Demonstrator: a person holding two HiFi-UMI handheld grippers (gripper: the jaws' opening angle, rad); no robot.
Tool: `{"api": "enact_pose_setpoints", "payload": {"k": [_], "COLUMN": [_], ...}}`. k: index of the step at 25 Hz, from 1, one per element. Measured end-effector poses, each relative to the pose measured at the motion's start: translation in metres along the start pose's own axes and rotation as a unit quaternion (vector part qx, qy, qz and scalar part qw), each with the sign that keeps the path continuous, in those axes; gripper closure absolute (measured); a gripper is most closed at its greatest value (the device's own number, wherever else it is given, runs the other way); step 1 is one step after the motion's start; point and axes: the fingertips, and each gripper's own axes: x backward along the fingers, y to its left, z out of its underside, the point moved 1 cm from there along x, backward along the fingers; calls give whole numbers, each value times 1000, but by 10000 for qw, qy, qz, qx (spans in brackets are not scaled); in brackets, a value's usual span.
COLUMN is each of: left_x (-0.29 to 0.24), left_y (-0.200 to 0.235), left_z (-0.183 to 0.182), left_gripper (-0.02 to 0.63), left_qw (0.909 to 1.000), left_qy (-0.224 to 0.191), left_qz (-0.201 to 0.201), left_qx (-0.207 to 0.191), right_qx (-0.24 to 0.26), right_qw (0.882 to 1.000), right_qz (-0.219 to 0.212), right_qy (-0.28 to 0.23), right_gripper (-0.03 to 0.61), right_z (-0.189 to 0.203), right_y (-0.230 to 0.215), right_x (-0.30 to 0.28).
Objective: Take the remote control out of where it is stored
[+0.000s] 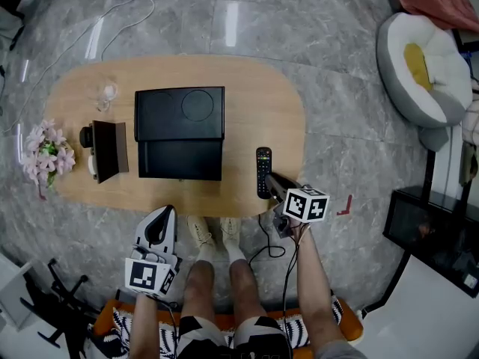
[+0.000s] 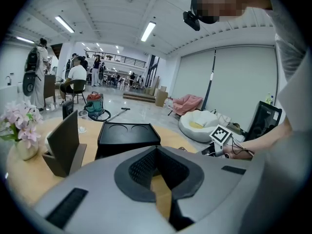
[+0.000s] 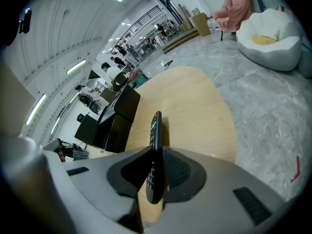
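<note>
Clamping the remote (image 3: 155, 130) by its near end, right of the black box (image 1: 179, 133), our right gripper (image 1: 274, 184) grips something we judge light, stiff, slick; left gripper (image 2: 156, 150) closed, empty

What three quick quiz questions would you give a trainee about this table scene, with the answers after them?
1. Which gripper grips the remote control?
2. True or false: the remote control lies inside the black box.
3. What stands at the left end of the table? A) flowers B) a laptop C) a kettle

Key:
1. The right gripper, its jaws closed on the remote's near end.
2. False: the remote is out over the tabletop, to the right of the box.
3. A
</note>
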Motion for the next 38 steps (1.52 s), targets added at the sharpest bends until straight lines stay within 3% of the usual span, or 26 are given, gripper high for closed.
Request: {"api": "enact_pose_setpoints", "payload": {"k": [15,20,28,38], "left_x": [-3,4,14,33], "left_y": [1,1,-2,-12], "left_z": [-1,-7,-35,-92], "left_gripper": [606,606,606,606], "left_qw": [10000,10000,9997,9978], "left_qy": [15,14,-209,-529], "left_qz": [-19,-72,-103,-110], "left_qx": [8,-18,-86,-377], "right_qx": [372,559,734,1587], "right_qw": [9989,9984,9966,9832], "right_qz": [301,96,109,118], "right_qy": [-14,-50,-357,-894], "right_gripper": [500,396,385,391], "right_z": [-2,-5,-30,-74], "right_y": [-7,6,27,78], "right_x": [-2,6,36,95]}}
